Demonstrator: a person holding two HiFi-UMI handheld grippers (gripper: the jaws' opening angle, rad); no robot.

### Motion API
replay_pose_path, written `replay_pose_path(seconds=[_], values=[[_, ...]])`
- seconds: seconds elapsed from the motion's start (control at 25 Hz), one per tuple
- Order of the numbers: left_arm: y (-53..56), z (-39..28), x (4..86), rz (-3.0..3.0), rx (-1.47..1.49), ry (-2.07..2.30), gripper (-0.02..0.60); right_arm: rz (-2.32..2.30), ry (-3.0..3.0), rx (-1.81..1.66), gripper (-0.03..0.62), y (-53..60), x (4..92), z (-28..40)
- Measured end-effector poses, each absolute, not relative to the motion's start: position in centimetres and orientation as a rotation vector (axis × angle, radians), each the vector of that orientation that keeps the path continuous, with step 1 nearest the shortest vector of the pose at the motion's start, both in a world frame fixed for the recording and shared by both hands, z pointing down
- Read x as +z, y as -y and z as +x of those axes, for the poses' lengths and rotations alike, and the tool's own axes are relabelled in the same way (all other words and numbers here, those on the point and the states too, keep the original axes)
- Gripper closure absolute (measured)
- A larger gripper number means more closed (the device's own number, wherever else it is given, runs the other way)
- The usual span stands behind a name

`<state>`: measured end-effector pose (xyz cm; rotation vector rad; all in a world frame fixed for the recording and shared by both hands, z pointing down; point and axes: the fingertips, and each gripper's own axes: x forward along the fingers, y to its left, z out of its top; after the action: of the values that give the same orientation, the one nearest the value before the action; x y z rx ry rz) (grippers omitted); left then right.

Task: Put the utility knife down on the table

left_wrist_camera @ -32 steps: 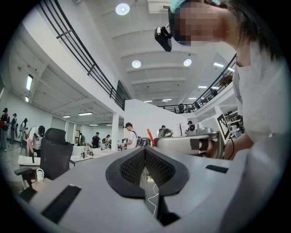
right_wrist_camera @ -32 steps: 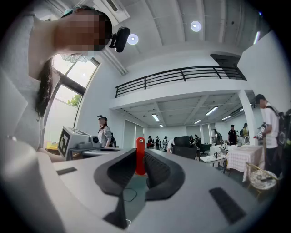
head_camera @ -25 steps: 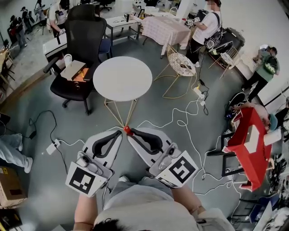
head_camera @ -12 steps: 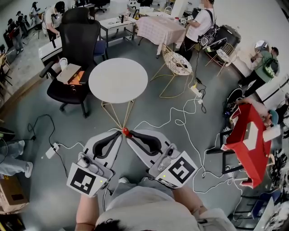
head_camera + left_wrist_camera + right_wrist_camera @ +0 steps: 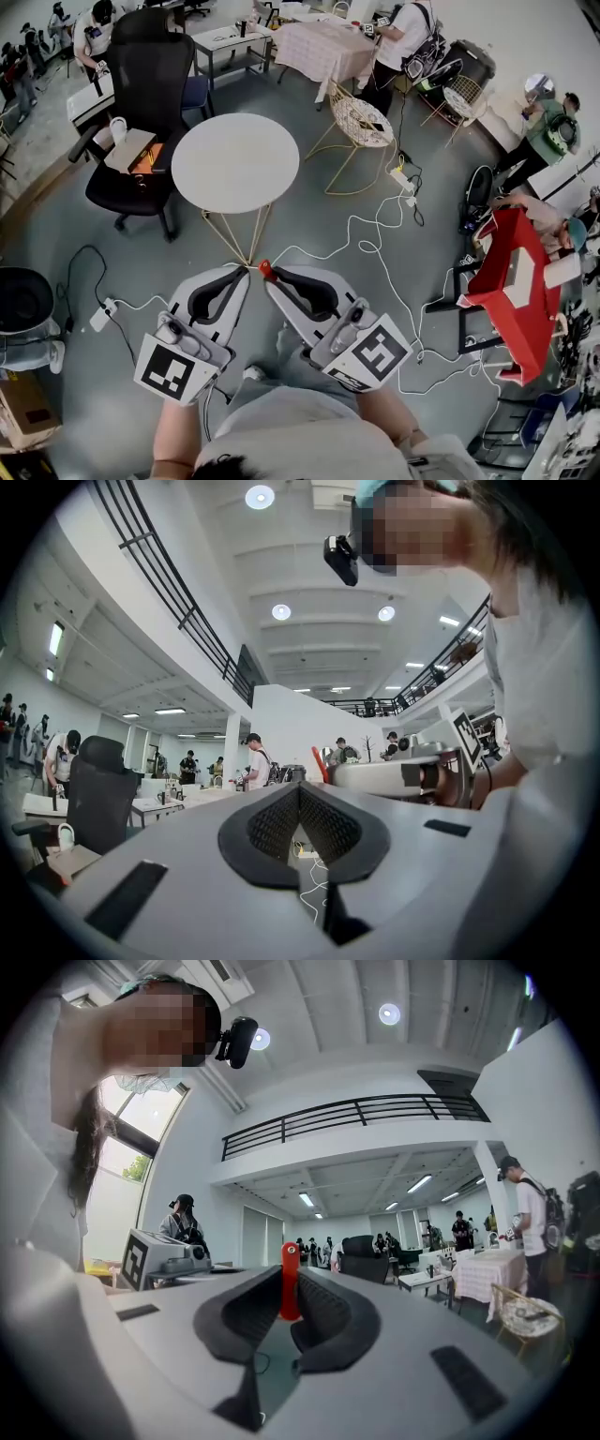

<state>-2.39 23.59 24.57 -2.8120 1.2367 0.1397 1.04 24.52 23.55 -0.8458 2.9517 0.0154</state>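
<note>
A small red utility knife (image 5: pixel 263 270) sticks out of the tips of my right gripper (image 5: pixel 266 273), which is shut on it. In the right gripper view the knife (image 5: pixel 290 1282) stands upright, pinched between the dark pads (image 5: pixel 323 1312). My left gripper (image 5: pixel 245 271) is shut with nothing in it, its tips almost touching the right one's. From the left gripper view (image 5: pixel 300 797) the right gripper (image 5: pixel 398 775) shows alongside with the red knife tip (image 5: pixel 320 761). Both are held over the floor, short of the round white table (image 5: pixel 234 161).
A black office chair (image 5: pixel 141 103) stands left of the table, a wire chair (image 5: pixel 361 122) to its right. White cables (image 5: pixel 375 244) trail over the grey floor. A red rack (image 5: pixel 511 281) is at the right. Several people stand at the room's far edge.
The head view has shifted: the table and chair sit a little further left and the floor cables nearer. Both grippers keep the same pose, the knife still held.
</note>
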Motion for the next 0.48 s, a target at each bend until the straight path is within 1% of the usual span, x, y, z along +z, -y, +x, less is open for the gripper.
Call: replay_pose_path(seconds=[0.12,0.48], values=[[-21.5,-2.0,24.8,-2.815,0.111,-1.254,0.572,-0.826,-2.951,0.024,0.537,-22.1,23.5,1.4],[-12.8,-0.2,23.0,-2.708,0.183,-1.363,0.572,-0.691,-2.979,0.052,0.537,-13.1,22.4,3.2]])
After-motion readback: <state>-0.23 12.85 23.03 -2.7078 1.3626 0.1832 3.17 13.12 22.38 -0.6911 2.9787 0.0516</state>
